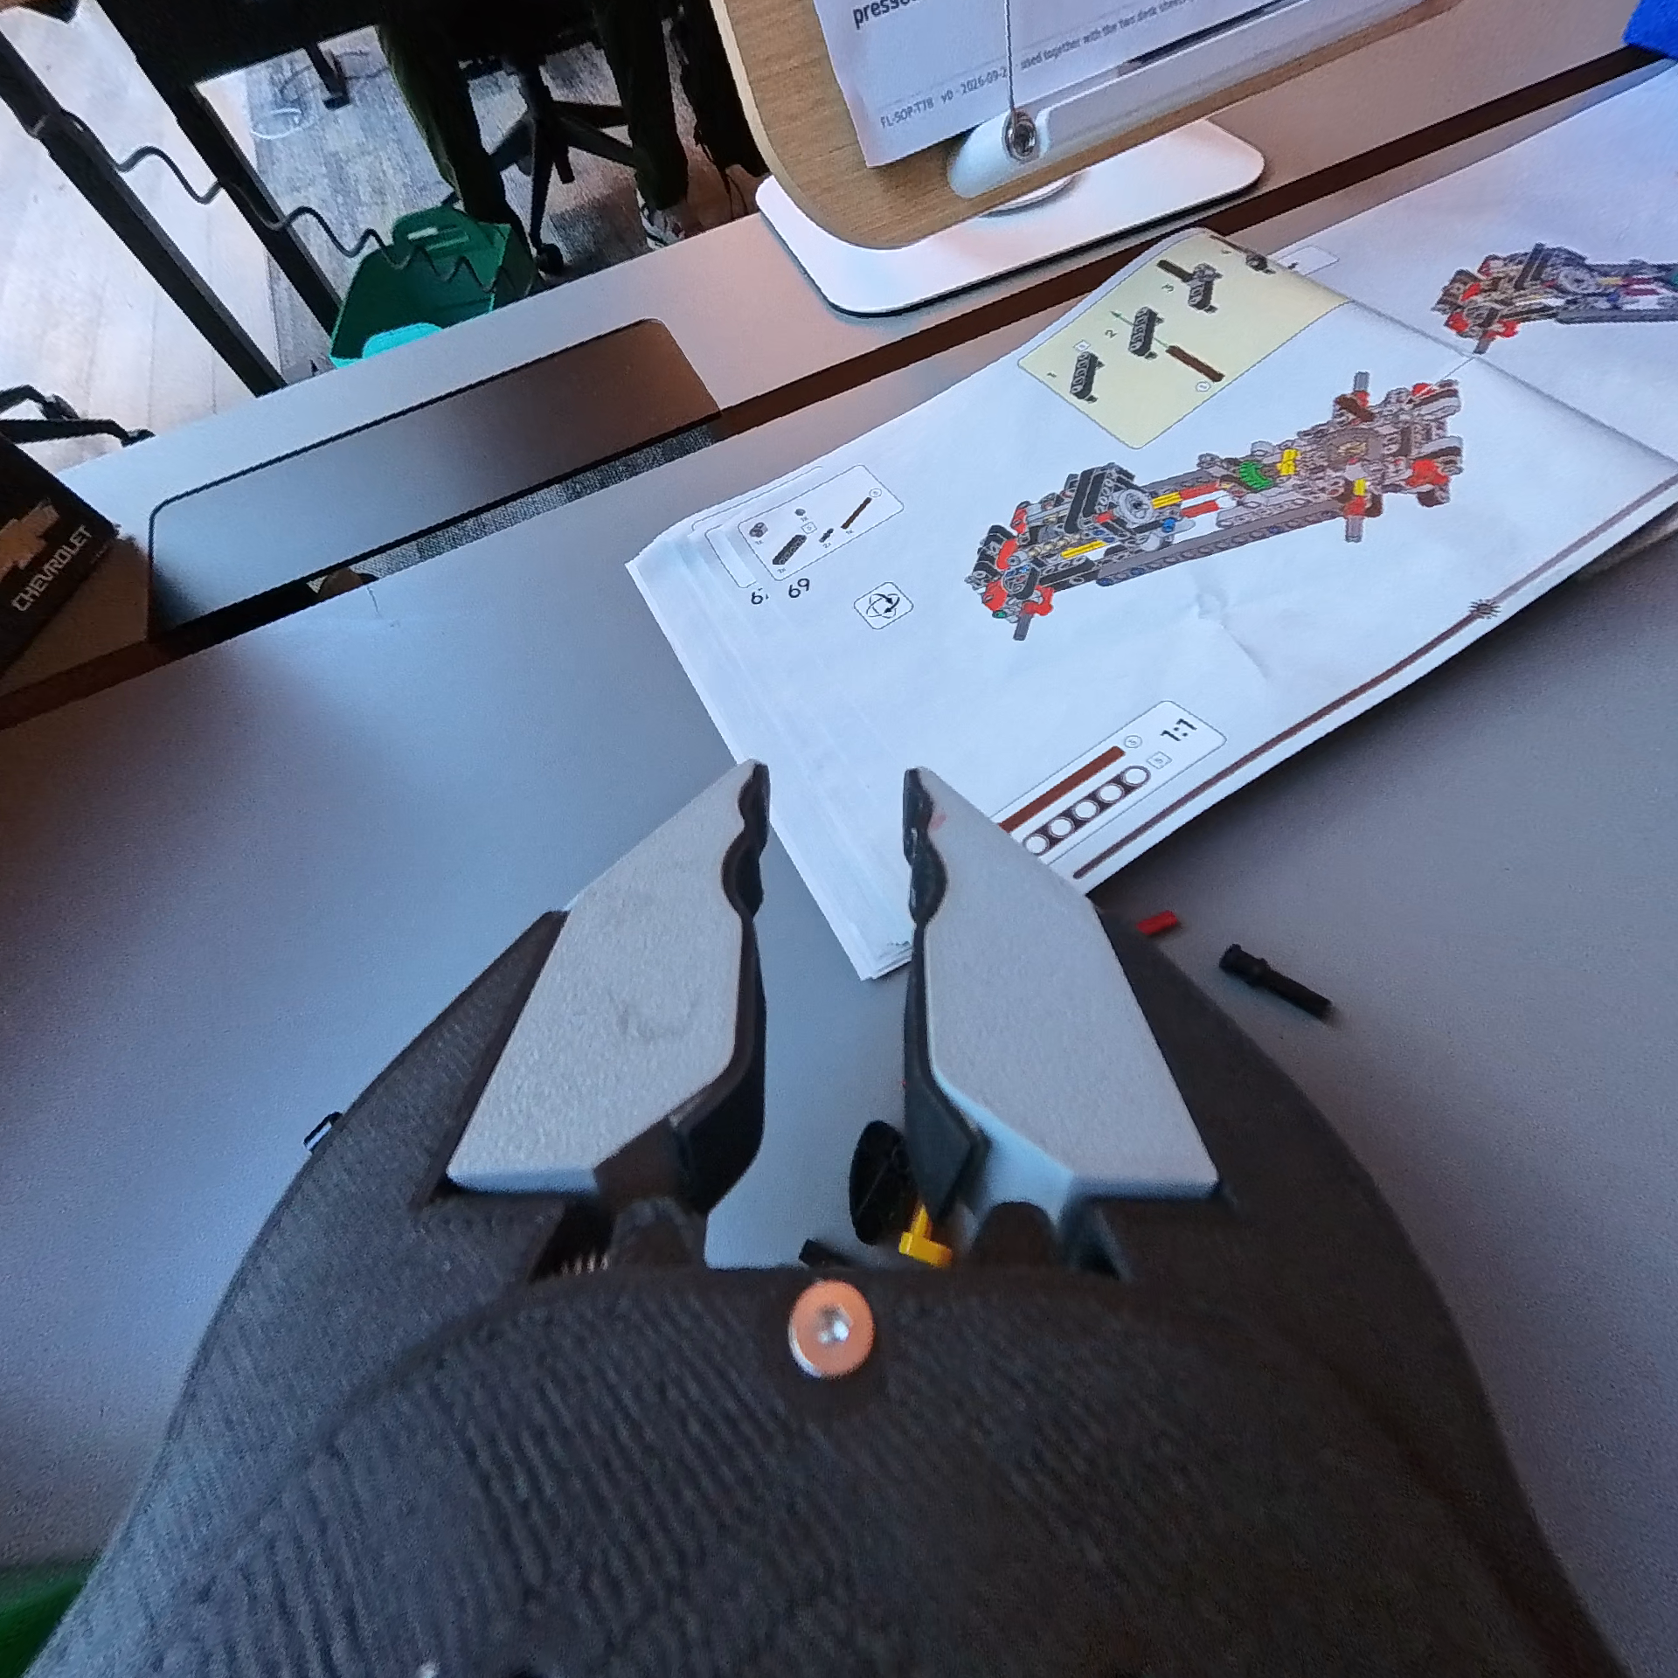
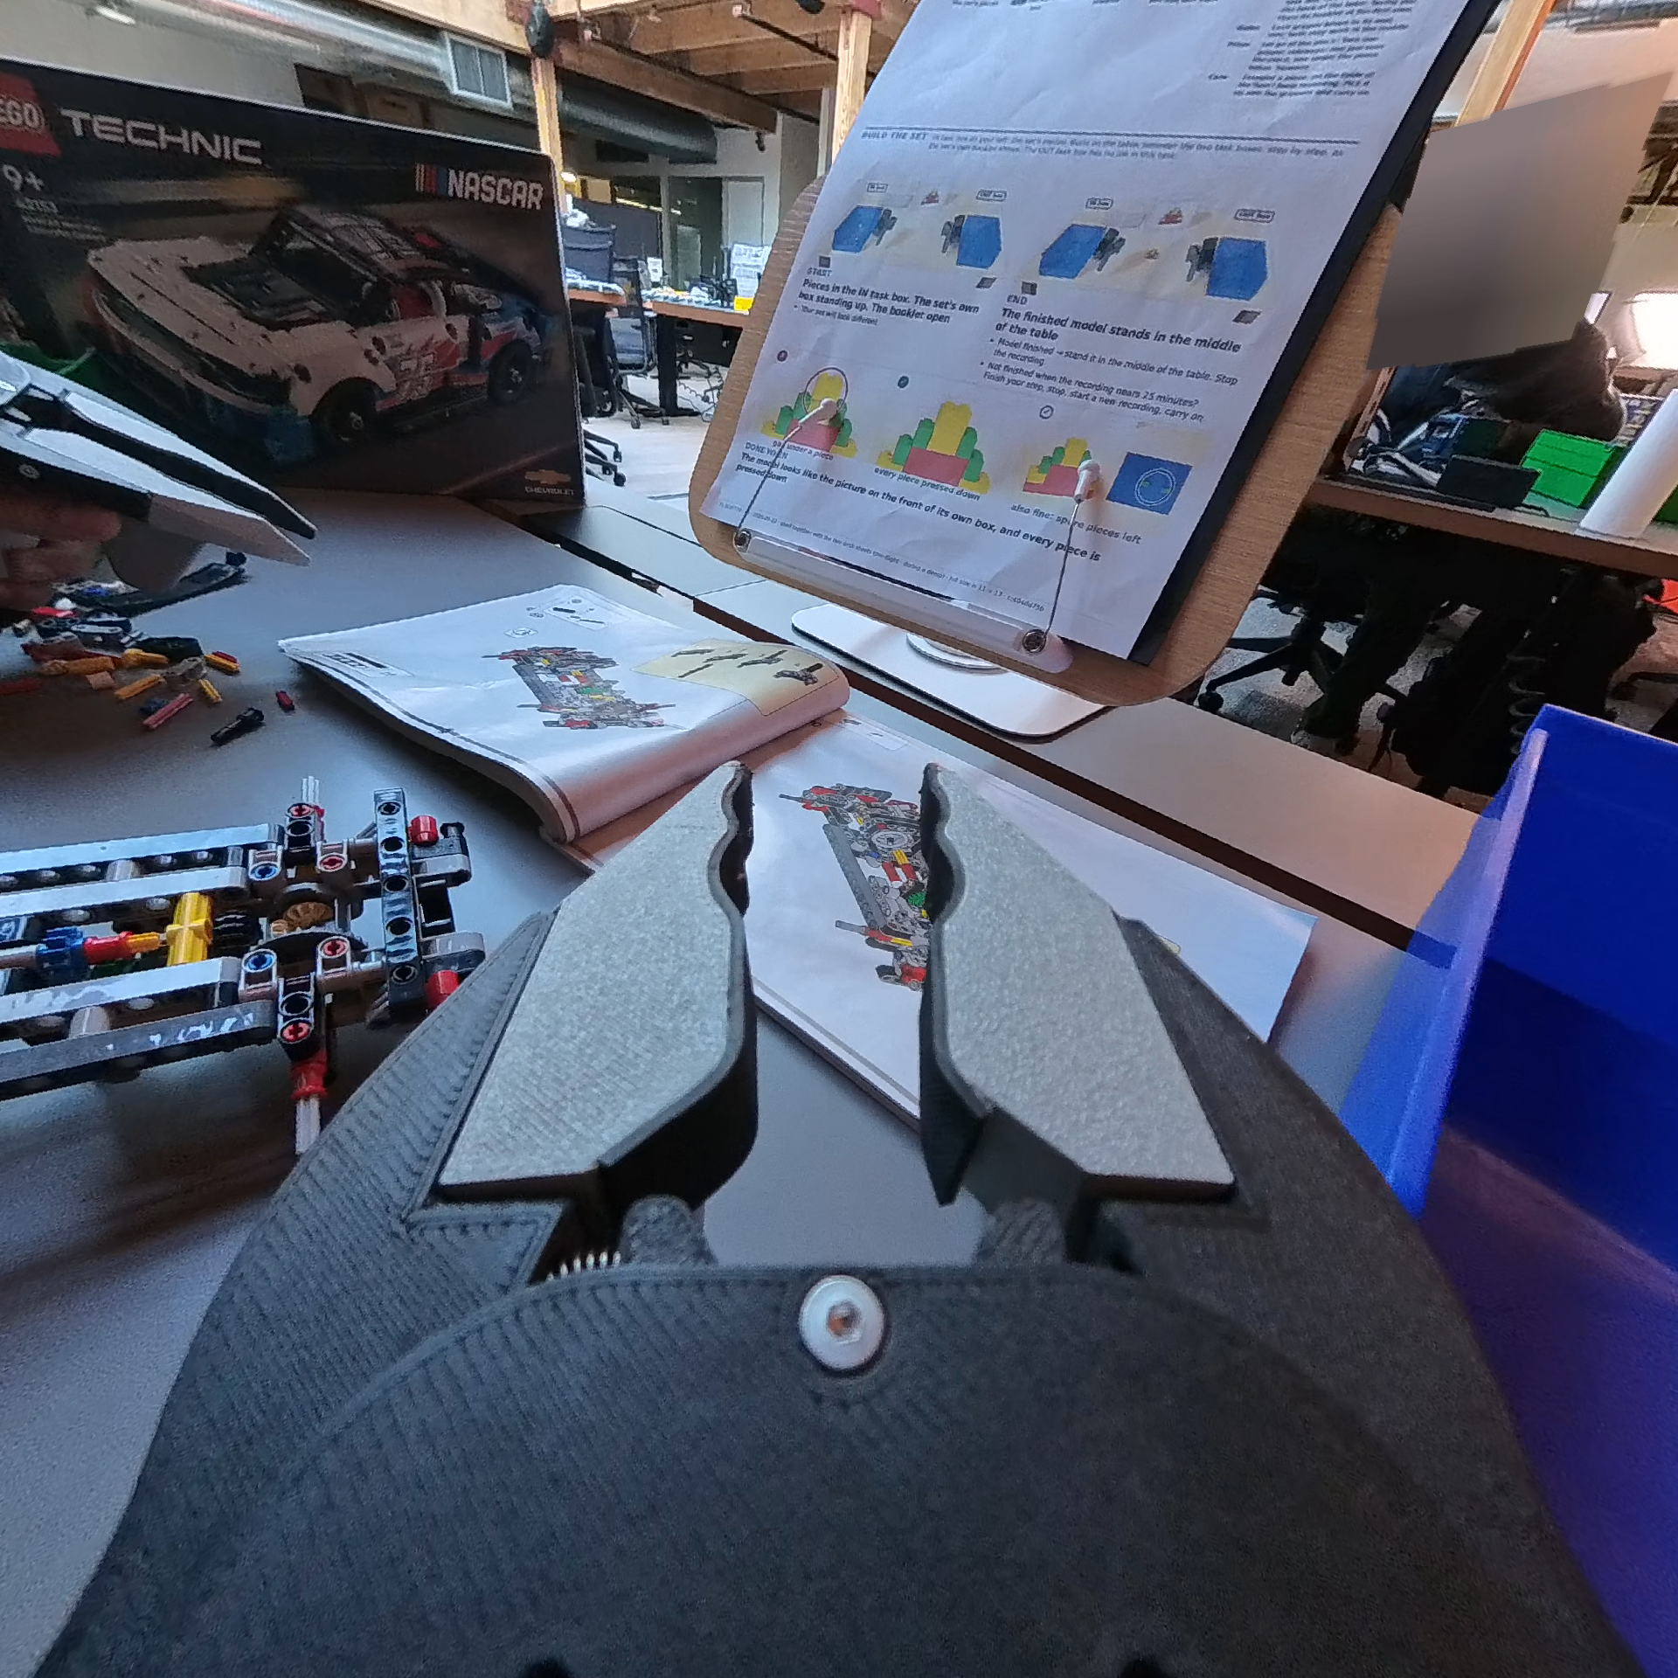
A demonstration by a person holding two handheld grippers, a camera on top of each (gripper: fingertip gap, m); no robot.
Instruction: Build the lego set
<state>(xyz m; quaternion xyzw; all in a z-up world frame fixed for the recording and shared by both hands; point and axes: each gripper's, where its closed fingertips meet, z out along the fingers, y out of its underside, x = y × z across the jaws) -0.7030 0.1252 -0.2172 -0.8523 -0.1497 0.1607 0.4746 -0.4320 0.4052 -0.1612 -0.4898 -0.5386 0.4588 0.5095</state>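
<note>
The left gripper (image 1: pixel 835 790) stood with jaws apart and bare, low in the frame over the near corner of an open booklet (image 1: pixel 1135 654); a black pin (image 1: pixel 1276 979) lay at right; the right gripper (image 2: pixel 835 799), likewise apart and bare, hung over the booklet's other page; a half-built brick frame (image 2: pixel 227 935) lay at left, a blue bin (image 2: pixel 1562 953) at right; beyond, loose pieces (image 2: pixel 136 672), a box (image 2: pixel 291 281), and a sheet stand (image 2: pixel 1071 345) upper centre.
</note>
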